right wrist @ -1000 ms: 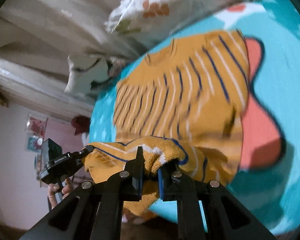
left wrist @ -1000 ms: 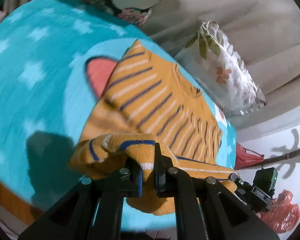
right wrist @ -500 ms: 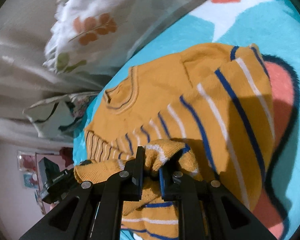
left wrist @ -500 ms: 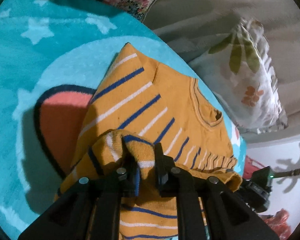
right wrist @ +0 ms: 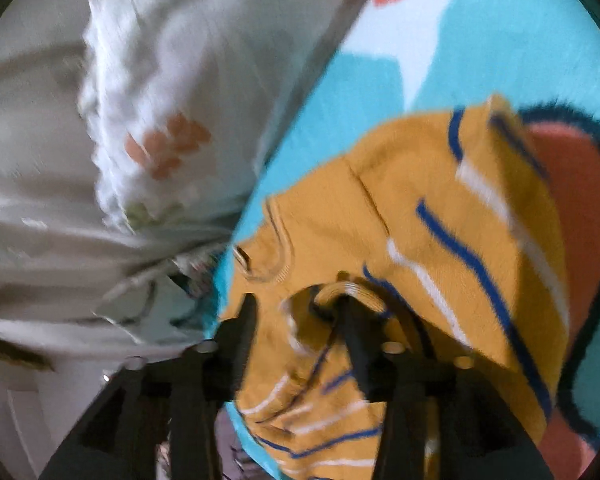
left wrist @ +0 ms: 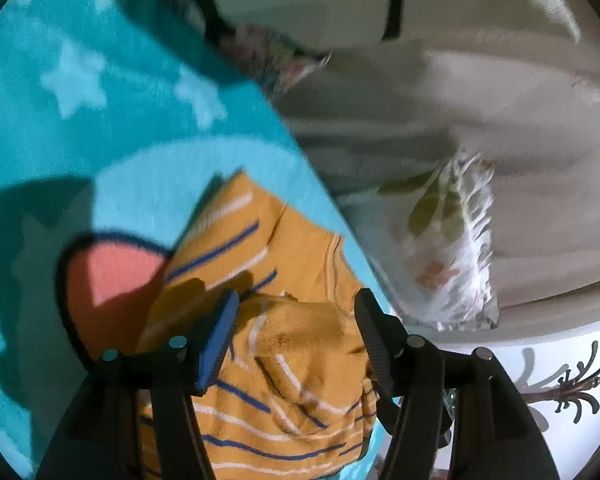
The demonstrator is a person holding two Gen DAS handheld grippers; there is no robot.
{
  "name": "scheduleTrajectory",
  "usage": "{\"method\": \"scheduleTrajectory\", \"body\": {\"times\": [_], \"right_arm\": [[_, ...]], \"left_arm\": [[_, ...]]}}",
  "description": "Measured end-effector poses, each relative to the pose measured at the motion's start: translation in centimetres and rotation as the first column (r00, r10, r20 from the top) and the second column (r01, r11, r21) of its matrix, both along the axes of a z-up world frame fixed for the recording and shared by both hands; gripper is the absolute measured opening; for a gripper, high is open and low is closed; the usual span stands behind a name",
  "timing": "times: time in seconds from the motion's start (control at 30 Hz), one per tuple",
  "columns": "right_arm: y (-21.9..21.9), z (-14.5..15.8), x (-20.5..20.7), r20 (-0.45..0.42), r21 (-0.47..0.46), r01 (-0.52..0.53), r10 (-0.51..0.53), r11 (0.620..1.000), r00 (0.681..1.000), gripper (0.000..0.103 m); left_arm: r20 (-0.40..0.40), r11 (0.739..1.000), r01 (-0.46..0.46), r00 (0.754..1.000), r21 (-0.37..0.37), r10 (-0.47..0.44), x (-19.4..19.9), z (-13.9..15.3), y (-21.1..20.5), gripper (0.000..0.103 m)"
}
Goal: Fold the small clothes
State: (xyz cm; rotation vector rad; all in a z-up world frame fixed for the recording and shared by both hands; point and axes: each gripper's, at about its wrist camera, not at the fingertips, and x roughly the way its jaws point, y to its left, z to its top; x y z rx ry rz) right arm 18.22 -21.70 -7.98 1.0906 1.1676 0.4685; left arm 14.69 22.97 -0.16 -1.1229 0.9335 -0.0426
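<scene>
An orange knit top (left wrist: 300,344) with blue and white stripes lies folded over on itself on a turquoise blanket (left wrist: 100,80). It also shows in the right wrist view (right wrist: 440,220). My left gripper (left wrist: 296,320) is open, its jaws spread over the bunched hem, which rests loose between them. My right gripper (right wrist: 296,320) is open too, just above the folded hem near the neckline (right wrist: 276,256). Neither holds cloth.
The blanket has white stars and a coral patch with a dark outline (left wrist: 112,276) beside the top. A white pillow with leaf print (left wrist: 452,256) lies past the blanket edge, also in the right wrist view (right wrist: 160,120). Beige bedding (left wrist: 460,120) lies behind.
Both grippers carried the hem forward over the top towards the neckline, then opened and let it go. The hem now lies on the upper part of the top.
</scene>
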Motion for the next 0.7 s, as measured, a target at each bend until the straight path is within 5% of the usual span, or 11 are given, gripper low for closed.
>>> {"method": "scheduleTrajectory", "body": {"times": [0.13, 0.27, 0.33, 0.43, 0.57, 0.63, 0.67, 0.7], "right_arm": [[-2.1, 1.9, -0.1, 0.038, -0.002, 0.068, -0.068, 0.998, 0.997, 0.057], [-2.1, 5.2, -1.3, 0.128, -0.170, -0.001, 0.023, 0.985, 0.991, 0.057], [-1.6, 6.3, -2.5, 0.151, -0.298, -0.055, 0.104, 0.953, 0.983, 0.057], [-0.6, 7.3, -5.7, 0.152, -0.509, -0.142, 0.252, 0.849, 0.956, 0.057], [0.2, 6.0, -10.7, 0.120, -0.638, -0.221, 0.379, 0.738, 0.918, 0.057], [-0.3, 4.9, -12.6, 0.111, -0.662, -0.228, 0.395, 0.714, 0.912, 0.057], [-0.5, 4.3, -13.1, 0.108, -0.654, -0.232, 0.393, 0.720, 0.913, 0.046], [-0.8, 3.5, -13.4, 0.101, -0.621, -0.244, 0.385, 0.744, 0.917, 0.015]], "left_arm": [[-0.013, 0.993, 0.030, 1.000, 0.118, -0.028, -0.3, 1.9, -0.2, 0.062], [-0.078, 0.953, 0.117, 0.992, 0.279, -0.099, -1.3, 2.1, -1.8, 0.064], [-0.121, 0.916, 0.173, 0.983, 0.361, -0.138, -2.2, 1.7, -2.5, 0.064], [-0.167, 0.863, 0.247, 0.967, 0.440, -0.191, -3.7, 1.2, -3.7, 0.064], [-0.195, 0.819, 0.306, 0.951, 0.485, -0.240, -6.2, 0.4, -5.0, 0.064], [-0.210, 0.800, 0.331, 0.943, 0.500, -0.259, -7.3, -0.2, -5.6, 0.064], [-0.225, 0.788, 0.345, 0.938, 0.510, -0.265, -7.7, -0.6, -5.9, 0.064], [-0.252, 0.772, 0.361, 0.931, 0.524, -0.264, -7.9, -1.2, -6.3, 0.064]]}}
